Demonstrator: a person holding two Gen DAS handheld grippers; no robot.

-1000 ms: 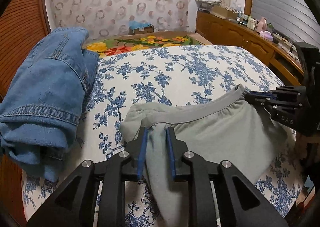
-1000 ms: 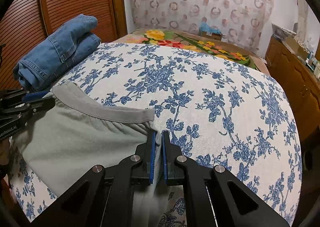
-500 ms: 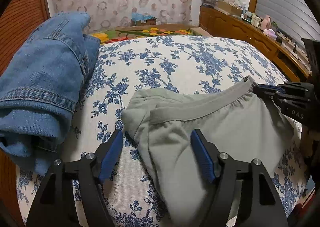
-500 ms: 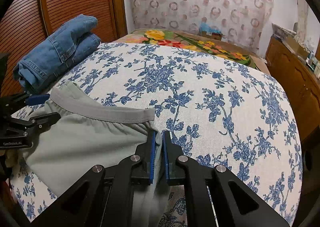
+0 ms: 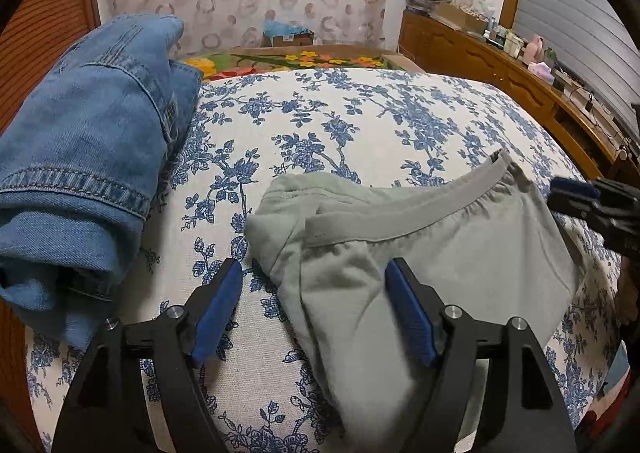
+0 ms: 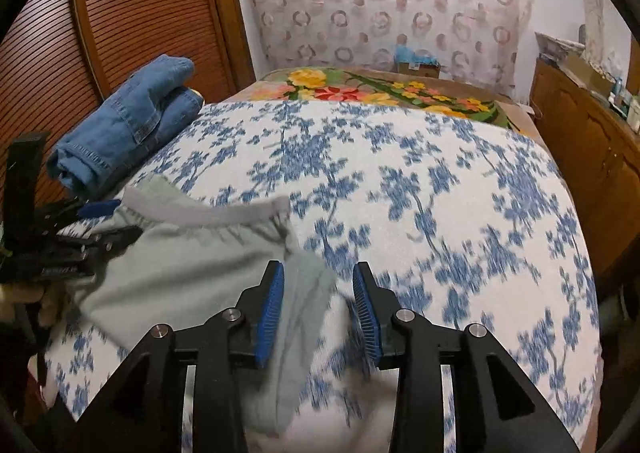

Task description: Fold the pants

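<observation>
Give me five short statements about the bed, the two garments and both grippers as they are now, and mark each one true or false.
1. The grey-green pants lie on the blue-flowered bedspread. True.
2. The left gripper is clamped on the pants. False: its jaws stand wide open, having just opened, with the cloth loose between them.
3. Folded blue jeans lie at the bed's left edge. True.
4. The jeans lie on top of the grey-green pants. False: the two are apart, with bedspread showing between them.
5. The right gripper is shut on the waistband. False: its jaws have just opened; a corner of cloth lies between them, unpinched.
</observation>
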